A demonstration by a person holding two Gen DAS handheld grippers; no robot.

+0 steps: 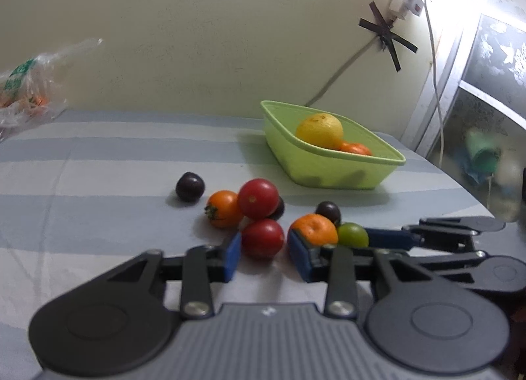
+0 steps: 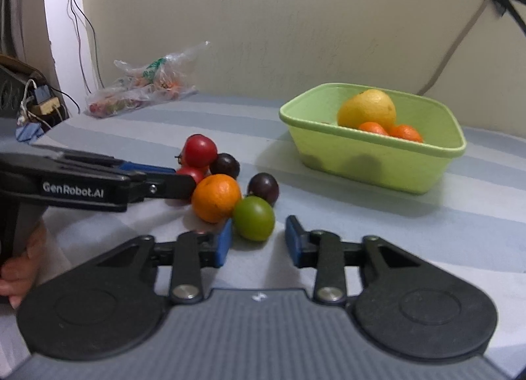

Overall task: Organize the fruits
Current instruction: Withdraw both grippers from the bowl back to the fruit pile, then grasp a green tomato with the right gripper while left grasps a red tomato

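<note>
Left gripper [image 1: 264, 256] is pinched on the lower red tomato [image 1: 263, 238] at the near edge of the pile. Right gripper [image 2: 258, 245] is drawn in on the green fruit [image 2: 253, 218] beside it, tips only (the far pad's contact looks marginal).

Risks:
- The green fruit could squirt forward from so shallow a bite.
- The orange [image 2: 216, 197] touches it and leans in; lifting may set it rolling on the striped cloth [image 2: 394, 232].
- The upper tomato [image 1: 258, 199] may topple.

The green basin [image 2: 378, 166] stands beyond, well apart, with dark plums [image 2: 263, 187] in between. A plastic bag [image 2: 144, 90] lies far off.
</note>
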